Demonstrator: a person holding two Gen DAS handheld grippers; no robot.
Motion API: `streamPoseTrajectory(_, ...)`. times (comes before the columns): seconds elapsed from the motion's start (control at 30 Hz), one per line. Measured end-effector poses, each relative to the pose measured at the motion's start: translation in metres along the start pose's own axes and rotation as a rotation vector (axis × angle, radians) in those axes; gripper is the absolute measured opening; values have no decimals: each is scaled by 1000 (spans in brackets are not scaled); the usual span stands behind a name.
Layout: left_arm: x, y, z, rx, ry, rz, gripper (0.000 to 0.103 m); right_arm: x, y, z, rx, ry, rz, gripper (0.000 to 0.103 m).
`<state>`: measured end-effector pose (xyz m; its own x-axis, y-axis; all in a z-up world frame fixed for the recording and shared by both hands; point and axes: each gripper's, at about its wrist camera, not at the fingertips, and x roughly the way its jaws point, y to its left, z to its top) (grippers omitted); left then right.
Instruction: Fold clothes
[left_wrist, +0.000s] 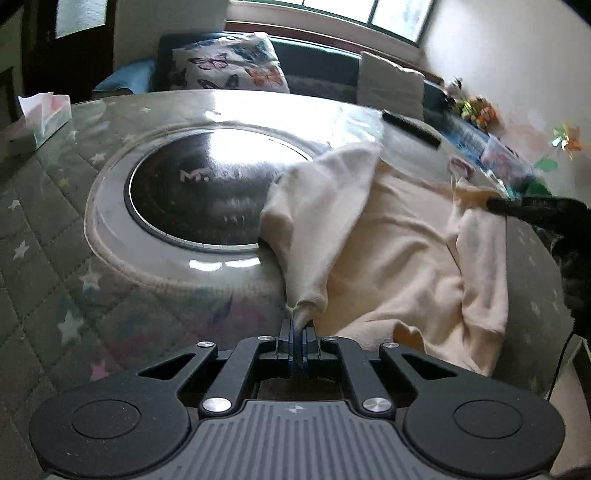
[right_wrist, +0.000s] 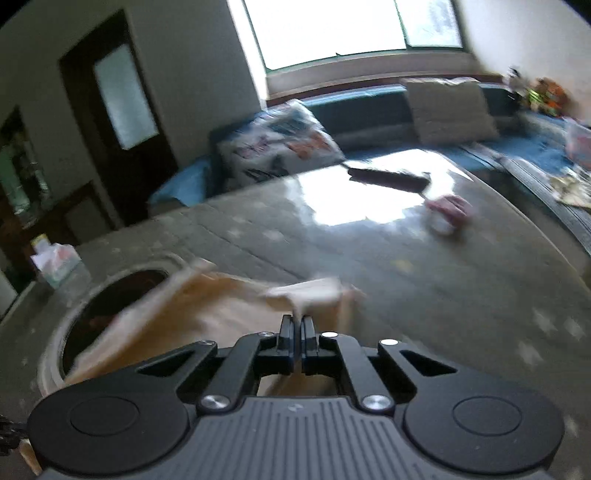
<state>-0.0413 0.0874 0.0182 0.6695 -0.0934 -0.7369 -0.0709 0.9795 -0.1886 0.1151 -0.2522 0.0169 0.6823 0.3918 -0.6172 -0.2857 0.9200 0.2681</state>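
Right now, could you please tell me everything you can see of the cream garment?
The cream garment looks like soft fleece or knit, rumpled and partly lifted off the quilted star-print table cover. One fold drapes over the round black glass inset. The left hand-held gripper pinches a gathered corner; the right hand-held gripper clamps another edge.

A cream garment (left_wrist: 402, 254) lies rumpled on the counter (left_wrist: 55, 258), its ten-o'clock corner overlapping the dark round inset (left_wrist: 195, 192).

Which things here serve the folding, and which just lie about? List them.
For the job: cream garment; left tongs and right tongs, both shut on it.

Lying about: tissue box; remote; butterfly pillow; round black plate.
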Motion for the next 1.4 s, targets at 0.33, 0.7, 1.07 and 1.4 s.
streamPoseTrajectory(0.33,11,-19,37,105,-89,29,63,-10,-7,-24,107,1,23,34)
streamPoseTrajectory(0.7,96,-22,78,169,-29,70,48,22,20,-30,-22,37,-31,36)
streamPoseTrajectory(1.07,88,12,67,111,-56,134,9,64,49,-11,-93,47,46,36)
streamPoseTrajectory(1.4,48,73,51,-16,-66,255,9,101,118,0,-239,79,159,36)
